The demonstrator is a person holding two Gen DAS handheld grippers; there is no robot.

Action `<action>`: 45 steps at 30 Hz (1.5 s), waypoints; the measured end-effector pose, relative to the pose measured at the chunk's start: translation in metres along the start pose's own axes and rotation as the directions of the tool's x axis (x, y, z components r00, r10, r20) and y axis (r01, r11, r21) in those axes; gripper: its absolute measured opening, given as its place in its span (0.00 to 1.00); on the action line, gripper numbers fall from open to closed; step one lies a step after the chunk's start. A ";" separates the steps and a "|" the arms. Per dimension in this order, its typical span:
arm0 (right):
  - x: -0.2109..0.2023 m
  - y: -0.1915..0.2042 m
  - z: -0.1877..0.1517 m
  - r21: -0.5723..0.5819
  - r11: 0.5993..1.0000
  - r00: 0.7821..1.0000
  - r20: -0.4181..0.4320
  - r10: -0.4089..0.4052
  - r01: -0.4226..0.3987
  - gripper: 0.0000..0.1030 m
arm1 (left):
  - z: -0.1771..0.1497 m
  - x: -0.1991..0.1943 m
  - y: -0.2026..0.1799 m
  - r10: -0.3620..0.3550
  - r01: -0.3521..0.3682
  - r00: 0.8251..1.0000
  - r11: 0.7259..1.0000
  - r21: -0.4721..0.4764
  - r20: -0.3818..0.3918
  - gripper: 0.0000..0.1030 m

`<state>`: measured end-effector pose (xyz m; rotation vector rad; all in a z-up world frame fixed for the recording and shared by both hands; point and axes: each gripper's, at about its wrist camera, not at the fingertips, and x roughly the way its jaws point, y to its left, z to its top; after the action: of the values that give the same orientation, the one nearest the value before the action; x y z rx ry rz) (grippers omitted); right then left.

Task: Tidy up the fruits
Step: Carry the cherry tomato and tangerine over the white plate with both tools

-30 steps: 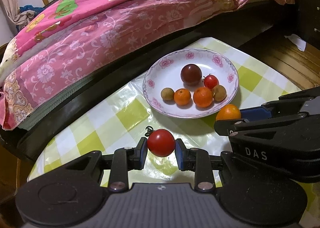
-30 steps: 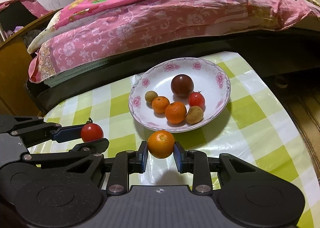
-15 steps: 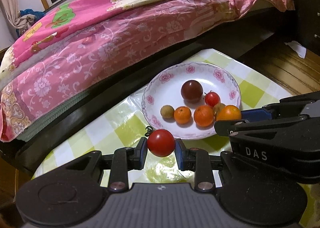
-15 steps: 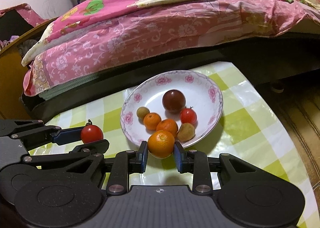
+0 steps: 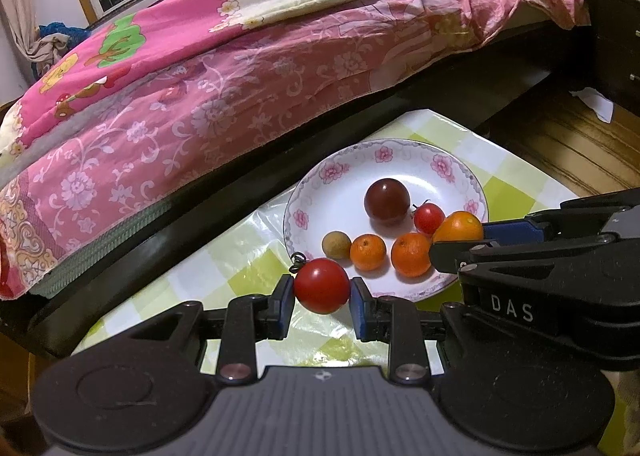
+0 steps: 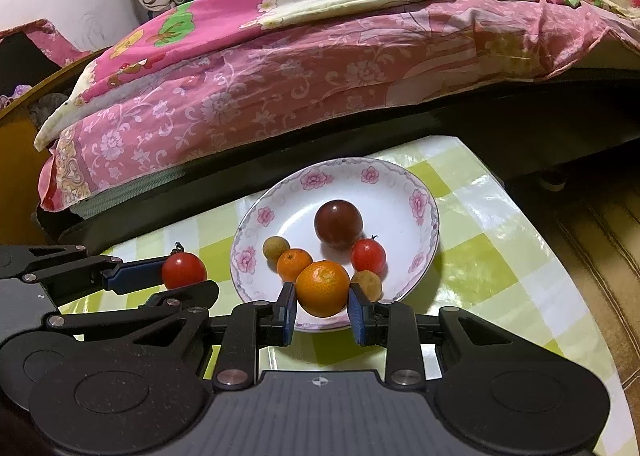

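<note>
Red tomato (image 5: 321, 286) and orange (image 6: 322, 288) held above fruit-filled floral plate (image 6: 420, 201).

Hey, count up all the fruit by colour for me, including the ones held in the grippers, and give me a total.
Red tomatoes: 2, one in the left gripper, one on the plate
Oranges: 3, one in the right gripper
Dark maroon fruit: 1
Small brown fruits: 2
Total: 8

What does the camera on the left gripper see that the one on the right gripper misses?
Only the left view shows the white scrap on the wooden floor. Only the right view shows the second small brown fruit, beside the held orange. Both show the flowered plate with a dark plum, the left gripper shut on a tomato, the right gripper and the pink bedspread.
</note>
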<state>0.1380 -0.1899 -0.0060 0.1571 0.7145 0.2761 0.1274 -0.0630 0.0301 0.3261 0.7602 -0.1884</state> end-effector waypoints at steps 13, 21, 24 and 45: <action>-0.002 0.002 0.007 -0.015 0.999 0.993 0.110 0.038 -0.037 0.24 | 0.002 0.018 -0.024 -0.056 0.054 0.998 0.998 0.044 0.037 0.36; 0.002 -0.046 0.025 0.126 0.992 0.989 0.148 0.002 -0.021 0.24 | 0.006 0.039 -0.002 -0.084 0.086 0.995 0.995 -0.047 0.045 0.36; 0.012 -0.052 0.023 0.122 0.993 0.993 0.121 -0.016 0.001 0.24 | 0.008 0.045 0.003 -0.089 0.092 0.995 0.994 -0.058 0.052 0.36; 0.050 -0.027 0.020 -0.135 0.988 0.994 0.084 -0.065 0.076 0.25 | 0.033 0.087 0.007 -0.123 0.126 0.991 0.990 -0.061 0.056 0.36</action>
<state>0.1928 -0.2013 -0.0290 0.0112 0.6184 0.2491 0.2125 -0.0731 -0.0067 0.2114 0.7339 -0.2881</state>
